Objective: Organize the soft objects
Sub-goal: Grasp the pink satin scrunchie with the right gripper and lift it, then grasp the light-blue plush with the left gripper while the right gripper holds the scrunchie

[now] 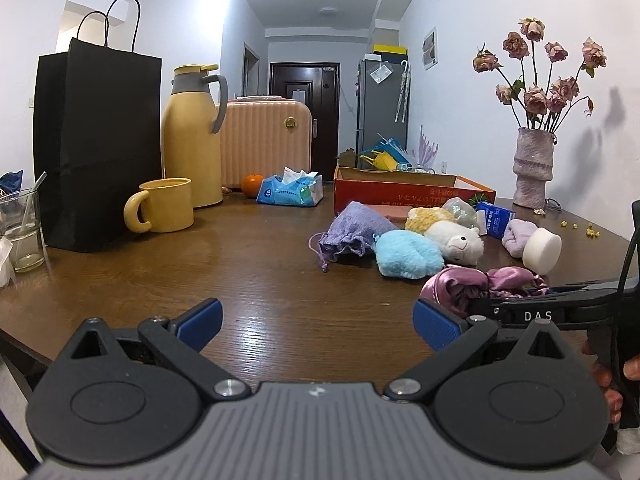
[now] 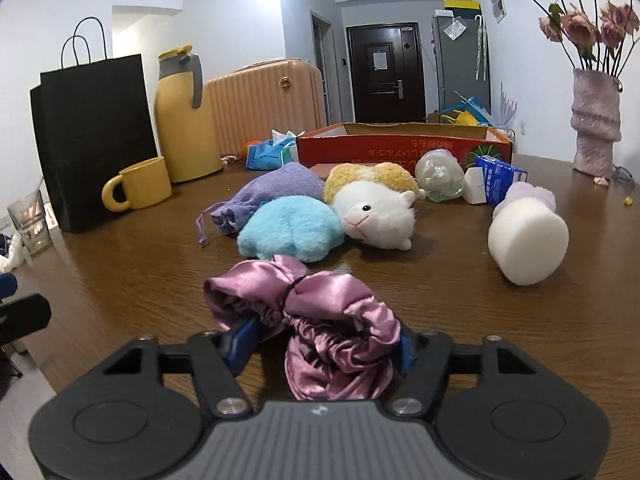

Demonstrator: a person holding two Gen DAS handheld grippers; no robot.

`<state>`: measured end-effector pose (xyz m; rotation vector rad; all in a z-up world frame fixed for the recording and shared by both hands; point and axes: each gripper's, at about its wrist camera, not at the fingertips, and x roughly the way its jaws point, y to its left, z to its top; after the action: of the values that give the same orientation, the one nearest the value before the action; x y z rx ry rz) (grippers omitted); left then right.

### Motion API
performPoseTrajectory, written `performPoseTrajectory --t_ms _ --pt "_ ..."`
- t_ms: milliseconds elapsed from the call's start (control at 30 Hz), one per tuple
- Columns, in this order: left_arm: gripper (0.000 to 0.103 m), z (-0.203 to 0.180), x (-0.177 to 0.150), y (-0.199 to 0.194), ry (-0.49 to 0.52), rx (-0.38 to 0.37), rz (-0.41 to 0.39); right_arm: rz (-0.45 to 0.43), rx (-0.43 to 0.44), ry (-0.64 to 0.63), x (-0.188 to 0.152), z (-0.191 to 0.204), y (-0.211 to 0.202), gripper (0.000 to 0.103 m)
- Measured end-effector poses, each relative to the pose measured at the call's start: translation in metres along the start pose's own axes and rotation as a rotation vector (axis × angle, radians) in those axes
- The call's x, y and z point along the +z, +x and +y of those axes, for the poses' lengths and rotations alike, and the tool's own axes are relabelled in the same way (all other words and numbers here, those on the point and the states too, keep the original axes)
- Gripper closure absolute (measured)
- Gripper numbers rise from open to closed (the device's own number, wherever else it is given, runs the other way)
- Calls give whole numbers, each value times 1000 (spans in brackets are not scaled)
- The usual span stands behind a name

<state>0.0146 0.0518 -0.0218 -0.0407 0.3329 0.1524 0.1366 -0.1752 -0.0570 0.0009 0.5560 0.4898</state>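
Note:
A crumpled pink satin cap (image 2: 320,320) lies on the brown table (image 2: 120,280), and my right gripper (image 2: 322,346) is shut on it, blue pads pressed into the folds from both sides. Behind it lie a light-blue plush (image 2: 292,228), a white sheep plush (image 2: 376,212) and a purple drawstring pouch (image 2: 272,192). To the right, a white foam cylinder (image 2: 528,240) rests against a lilac fluffy piece (image 2: 532,194). A red cardboard box (image 2: 400,148) stands behind them. My left gripper (image 1: 318,324) is open over bare table, left of the satin cap (image 1: 472,288).
Along the left stand a black paper bag (image 1: 96,140), a yellow flask (image 1: 192,136), a yellow mug (image 1: 166,206) and a glass (image 1: 24,232). A tissue pack (image 1: 290,192) and an orange (image 1: 252,184) lie further back. A vase of dried roses (image 1: 534,168) stands far right.

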Motion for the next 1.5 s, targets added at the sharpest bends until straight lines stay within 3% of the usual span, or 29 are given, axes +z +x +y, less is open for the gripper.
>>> performPoseTrajectory --t_ms 67,100,133,467,867,1267,1500 --pt "0 0 0 0 1 1 2 -2 -1 -9 0 0 1 65" --pt "0 0 0 0 1 1 3 -1 -3 -8 0 0 1 77" --pt "0 0 0 1 0 2 4 0 -2 -4 0 -1 1 80" --pt "0 3 3 11 -11 15 11 -40 -2 12 4 -8 -5 84" --pt "0 -13 18 37 4 12 16 -220 -61 2 34 -39 -43 84" --pt "0 -28 50 70 -7 -88 30 -300 -186 26 72 -87 -54 84" --pt "0 -36 67 102 -28 -108 92 -298 -192 30 79 -106 -42 84"
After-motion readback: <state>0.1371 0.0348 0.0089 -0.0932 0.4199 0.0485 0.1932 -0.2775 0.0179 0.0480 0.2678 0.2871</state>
